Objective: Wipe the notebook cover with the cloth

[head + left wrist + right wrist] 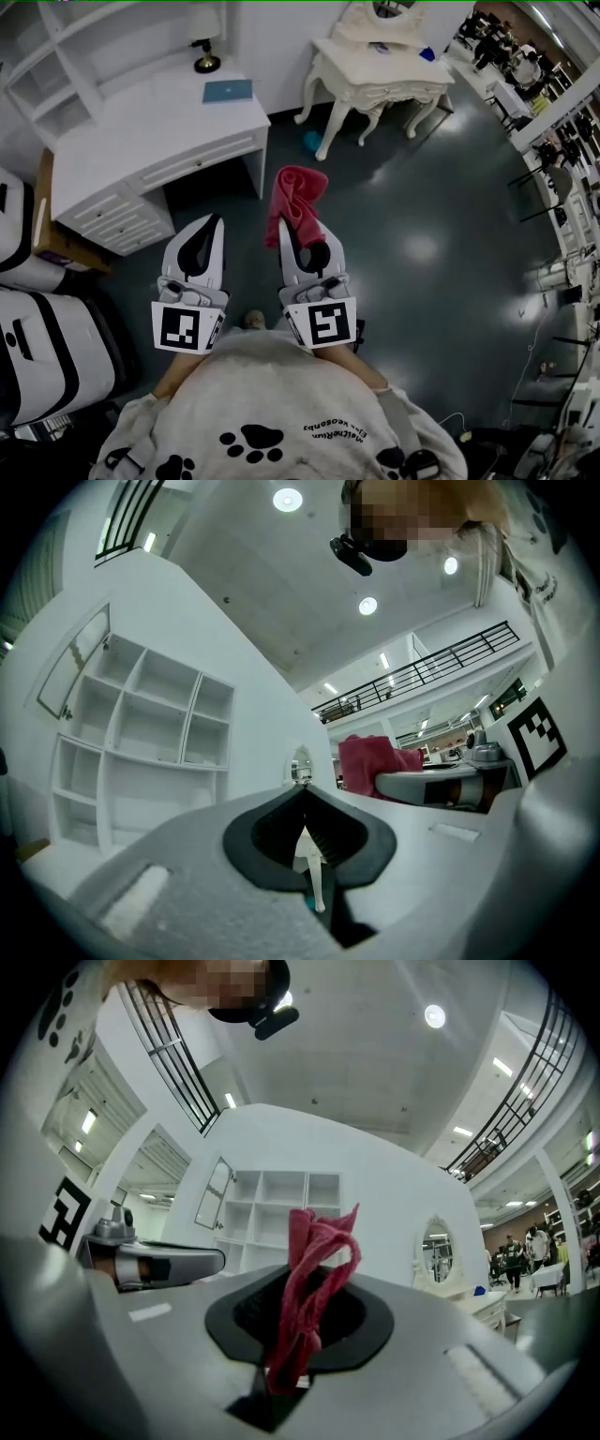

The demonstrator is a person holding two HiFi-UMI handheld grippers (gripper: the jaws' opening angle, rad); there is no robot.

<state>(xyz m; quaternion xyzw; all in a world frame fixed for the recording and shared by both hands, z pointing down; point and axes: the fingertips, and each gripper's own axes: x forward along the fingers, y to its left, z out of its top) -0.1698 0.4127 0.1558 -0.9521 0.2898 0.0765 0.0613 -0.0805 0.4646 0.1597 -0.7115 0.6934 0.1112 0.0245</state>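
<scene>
Red cloth (295, 197) held well apart from the notebook (228, 91).
Right hand-held gripper (305, 239) clamps the cloth; left hand-held gripper (208, 230) is just beside it. The teal notebook lies on the white counter (150, 122).

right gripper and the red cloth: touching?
Touching. The right gripper view shows the red cloth pinched between the shut jaws of the right gripper, with its folds sticking out past them.

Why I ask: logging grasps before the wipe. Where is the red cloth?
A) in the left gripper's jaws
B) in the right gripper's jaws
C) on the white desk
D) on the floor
B: the right gripper view shows the red cloth pinched in the jaws of the right gripper.
</scene>
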